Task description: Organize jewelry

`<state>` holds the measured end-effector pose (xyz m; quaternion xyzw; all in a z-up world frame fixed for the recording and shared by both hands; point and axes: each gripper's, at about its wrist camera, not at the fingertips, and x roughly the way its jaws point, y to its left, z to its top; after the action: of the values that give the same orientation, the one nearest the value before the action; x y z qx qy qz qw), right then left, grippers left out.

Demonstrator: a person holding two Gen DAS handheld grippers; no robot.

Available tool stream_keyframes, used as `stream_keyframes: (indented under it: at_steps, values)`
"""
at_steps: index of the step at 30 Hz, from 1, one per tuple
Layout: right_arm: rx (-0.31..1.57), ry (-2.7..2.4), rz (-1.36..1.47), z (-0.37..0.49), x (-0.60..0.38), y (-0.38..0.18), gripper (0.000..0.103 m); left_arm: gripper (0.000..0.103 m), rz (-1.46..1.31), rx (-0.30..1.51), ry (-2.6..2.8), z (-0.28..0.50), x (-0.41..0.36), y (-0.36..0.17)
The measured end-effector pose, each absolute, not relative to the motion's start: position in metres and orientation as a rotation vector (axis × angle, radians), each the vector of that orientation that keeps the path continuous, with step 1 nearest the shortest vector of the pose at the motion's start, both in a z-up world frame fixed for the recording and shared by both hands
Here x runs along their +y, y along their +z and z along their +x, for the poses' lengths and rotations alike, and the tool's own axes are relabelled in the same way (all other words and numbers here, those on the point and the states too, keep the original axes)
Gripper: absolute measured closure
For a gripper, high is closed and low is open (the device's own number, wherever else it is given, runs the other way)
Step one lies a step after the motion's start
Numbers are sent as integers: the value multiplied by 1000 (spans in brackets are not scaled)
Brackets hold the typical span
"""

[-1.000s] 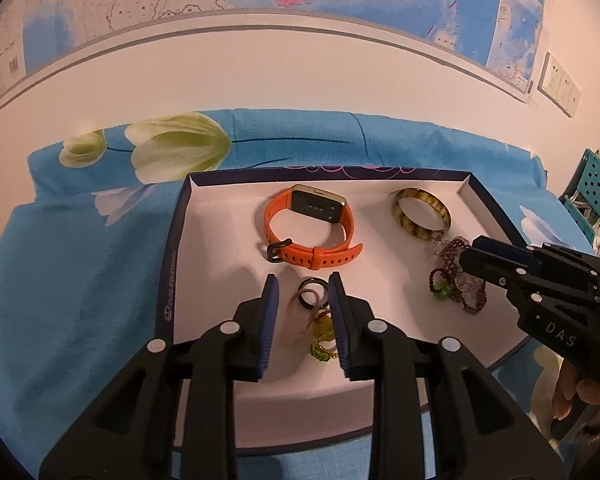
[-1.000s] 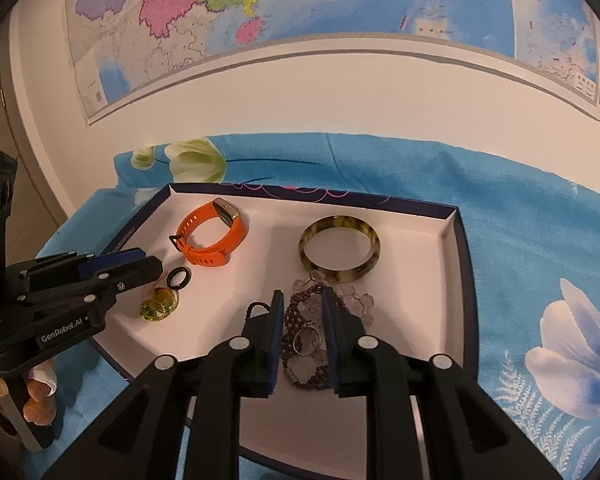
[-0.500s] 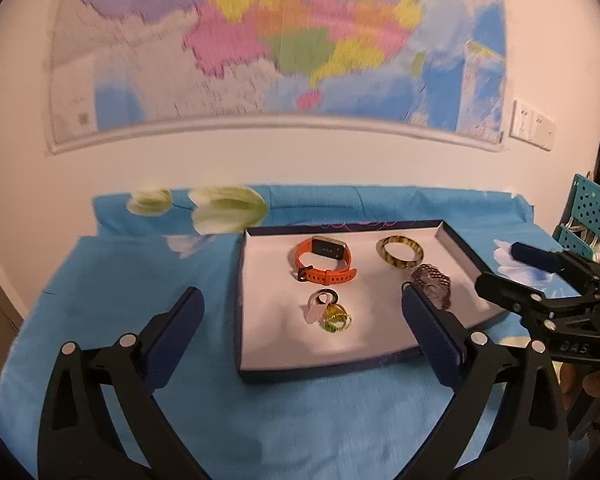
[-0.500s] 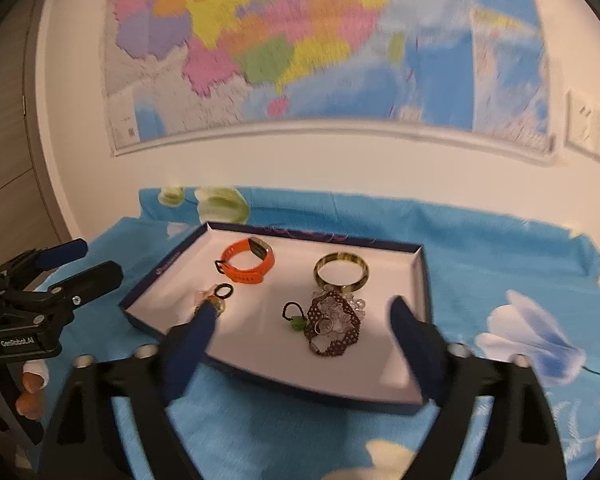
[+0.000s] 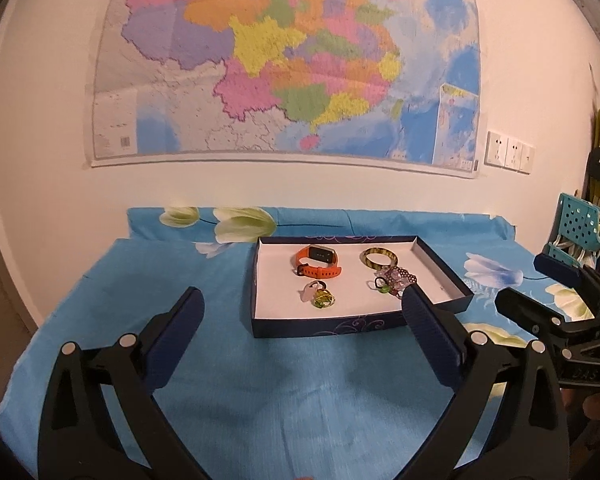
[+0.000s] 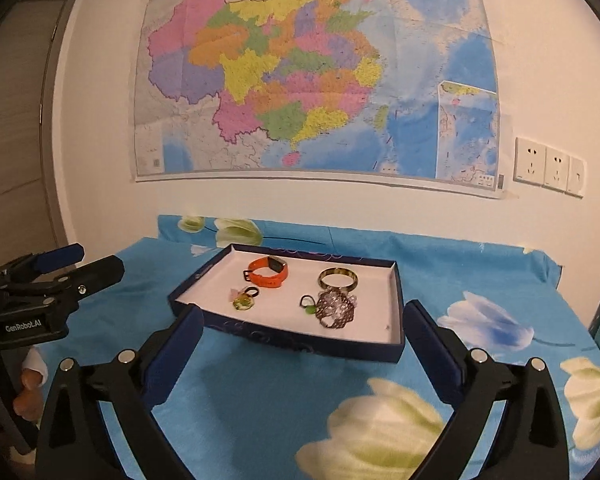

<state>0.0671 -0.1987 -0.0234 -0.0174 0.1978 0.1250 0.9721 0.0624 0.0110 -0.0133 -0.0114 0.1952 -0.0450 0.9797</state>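
Left wrist view: left tool [image 5: 300, 312] gaping wide, holding nothing, hovering short of dark-blue cardboard tray [image 5: 328, 326] sitting on blue floral cloth [image 5: 148, 280]. Orange rubber watch [image 5: 316, 261] lying inside: light, springy, likely best pinching strap.

Right wrist view: right tool [image 6: 300, 332] spread wide, gripping nothing. Glossy tortoiseshell bangle [image 6: 338, 277] looking rigid, slippery; brown bead tangle [image 6: 336, 307] looking limp.

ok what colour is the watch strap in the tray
Orange, with a dark face. The watch shows best in the right wrist view, lying in the tray.
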Motion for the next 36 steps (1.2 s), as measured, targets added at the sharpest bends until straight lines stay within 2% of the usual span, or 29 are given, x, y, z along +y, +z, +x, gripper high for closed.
stream_keyframes:
  at_steps: [16,36]
  values:
    - [390,237,-16,26,-197,-29,7,6,-26,352,-73,21,12,-6]
    - [385,234,-18,16,-198,-27,7,6,-34,346,-68,13,14,-8]
